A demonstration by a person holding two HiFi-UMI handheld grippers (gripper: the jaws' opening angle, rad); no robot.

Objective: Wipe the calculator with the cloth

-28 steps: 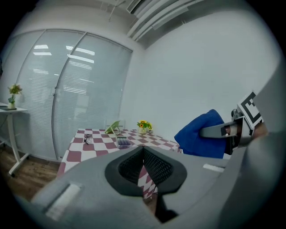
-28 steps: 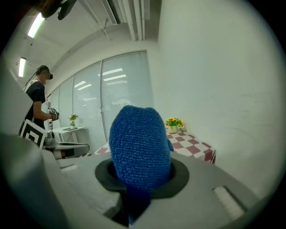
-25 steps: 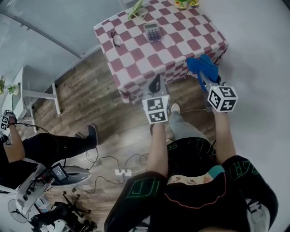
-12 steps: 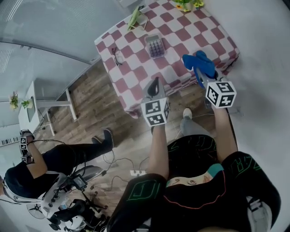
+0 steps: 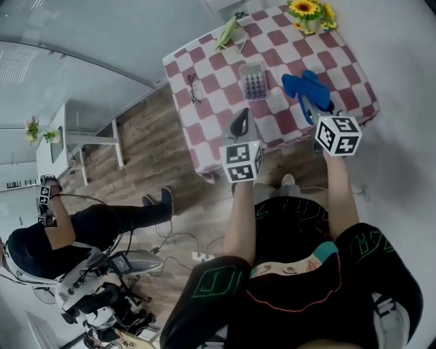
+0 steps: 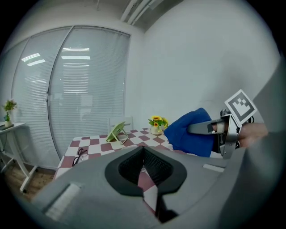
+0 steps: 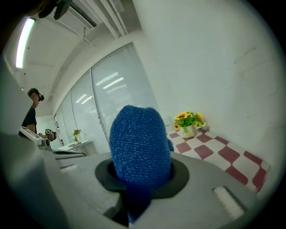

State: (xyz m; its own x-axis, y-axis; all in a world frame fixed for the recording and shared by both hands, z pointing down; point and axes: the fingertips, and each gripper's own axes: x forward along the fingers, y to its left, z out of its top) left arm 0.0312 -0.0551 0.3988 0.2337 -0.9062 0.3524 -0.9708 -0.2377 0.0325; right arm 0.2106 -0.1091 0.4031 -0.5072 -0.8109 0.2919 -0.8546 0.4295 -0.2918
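The right gripper [image 5: 310,102] has its jaws clamped on the cloth [image 5: 305,87] – a thick blue knitted terry. In the right gripper view the cloth [image 7: 139,143] bulges in a rounded lump ahead of the jaws, and a darker tail of it hangs down through them. The left gripper [image 6: 144,172] has its ribbed black jaws pressed together with nothing between them.

The calculator [image 5: 253,81] is a flat grey rectangle with rows of small keys. It lies on the table ahead of the left jaws and a little to their right, and to the left of the cloth, apart from it. The table [image 5: 204,75] is square and draped in a red-and-white checked cover that falls over its edges.

Further ahead of the left jaws a green folded stand [image 5: 228,31] sits near the far edge. Thin-framed glasses [image 5: 193,88] lie off to their left. Beyond the right jaws a small pot of sunflowers [image 5: 308,13] stands at the far corner.

The floor [image 5: 136,143] is brown wood planks, with cables and a white power strip [image 5: 201,258] lying behind the grippers. Frosted glass panels with blinds and a plain white wall close the room. Open checked surface lies between the calculator and the near table edge – both grippers sit over that edge. Well to the left of the jaws are a white side table [image 5: 68,136] and another person [image 5: 61,232].
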